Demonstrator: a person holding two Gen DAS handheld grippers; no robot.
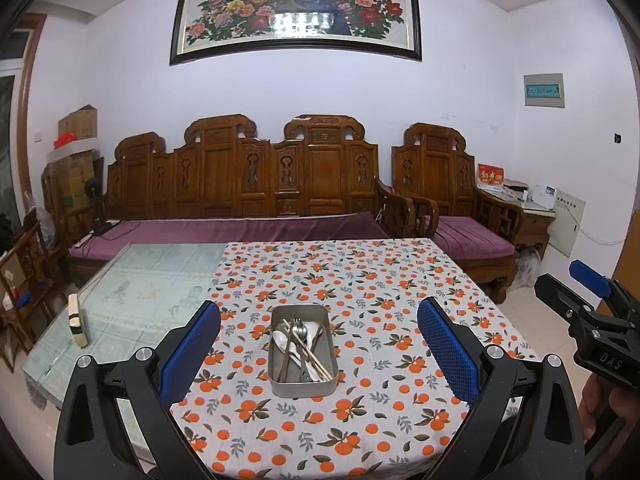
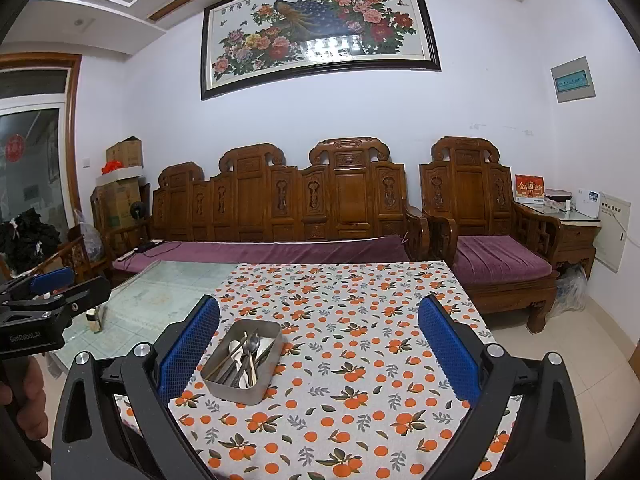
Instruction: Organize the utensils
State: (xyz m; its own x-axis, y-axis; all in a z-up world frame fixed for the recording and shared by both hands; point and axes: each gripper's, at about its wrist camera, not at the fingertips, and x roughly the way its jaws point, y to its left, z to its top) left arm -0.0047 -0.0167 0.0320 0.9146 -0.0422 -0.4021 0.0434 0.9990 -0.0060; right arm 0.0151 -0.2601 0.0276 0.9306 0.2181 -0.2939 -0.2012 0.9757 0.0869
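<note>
A rectangular metal tin [image 1: 303,386] [image 2: 224,387] stands on the orange-patterned tablecloth [image 1: 360,280] [image 2: 360,320]. In it lie a fork [image 1: 295,328], spoons [image 2: 251,343], a white spoon [image 1: 280,340] and chopsticks [image 1: 316,364], all mixed. My left gripper [image 1: 319,344] is open, held above the table's near edge with the tin between and beyond its blue pads. My right gripper [image 2: 319,344] is open too, empty, with the tin just inside its left pad. Each gripper shows at the edge of the other's view: the right one [image 1: 592,300], the left one [image 2: 52,292].
The table's left part is bare glass [image 1: 152,276] over a pale cloth, with a small cream and black object [image 1: 77,320] [image 2: 94,319] standing near its left edge. A carved wooden sofa [image 1: 248,184] and armchair [image 1: 448,184] with purple cushions stand behind the table.
</note>
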